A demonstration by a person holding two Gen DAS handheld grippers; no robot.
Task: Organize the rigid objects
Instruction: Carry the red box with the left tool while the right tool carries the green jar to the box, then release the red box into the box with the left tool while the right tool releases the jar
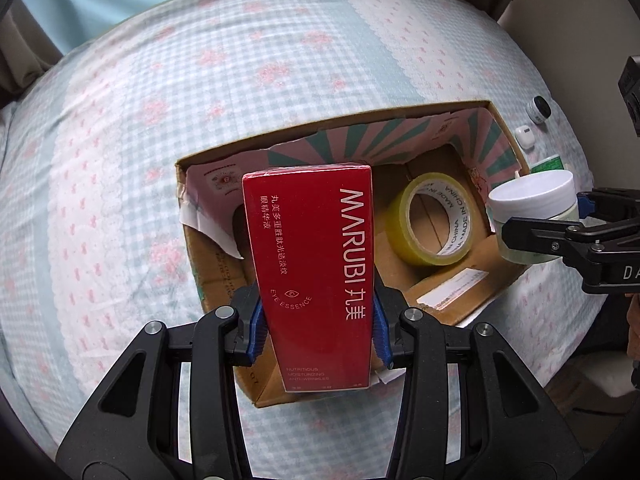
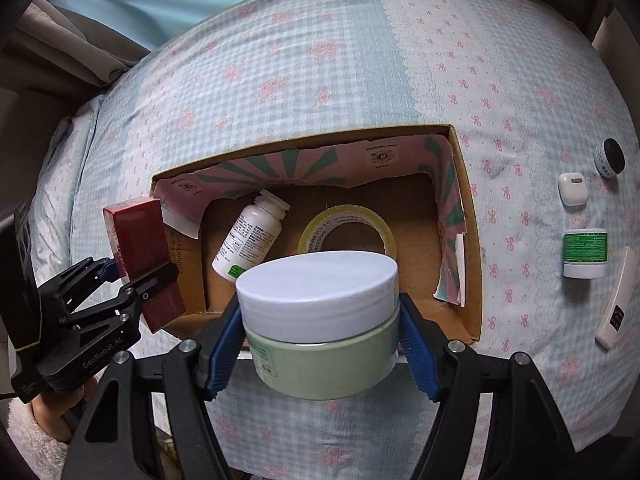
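Observation:
My left gripper [image 1: 318,332] is shut on a tall red MARUBI box [image 1: 312,264] and holds it upright over the near left part of an open cardboard box [image 1: 340,122]. It also shows at the left of the right wrist view [image 2: 138,272]. My right gripper [image 2: 320,344] is shut on a pale green jar with a white lid [image 2: 320,312], held above the box's near edge [image 2: 466,216]. Inside the box lie a yellow tape roll [image 1: 434,220] and a white pill bottle [image 2: 250,240].
The box sits on a bed with a blue checked, pink-flowered sheet [image 2: 320,80]. Right of the box lie a small black-lidded jar [image 2: 609,158], a white earbud case [image 2: 573,188], a green-labelled tub [image 2: 585,253] and a white remote [image 2: 618,300].

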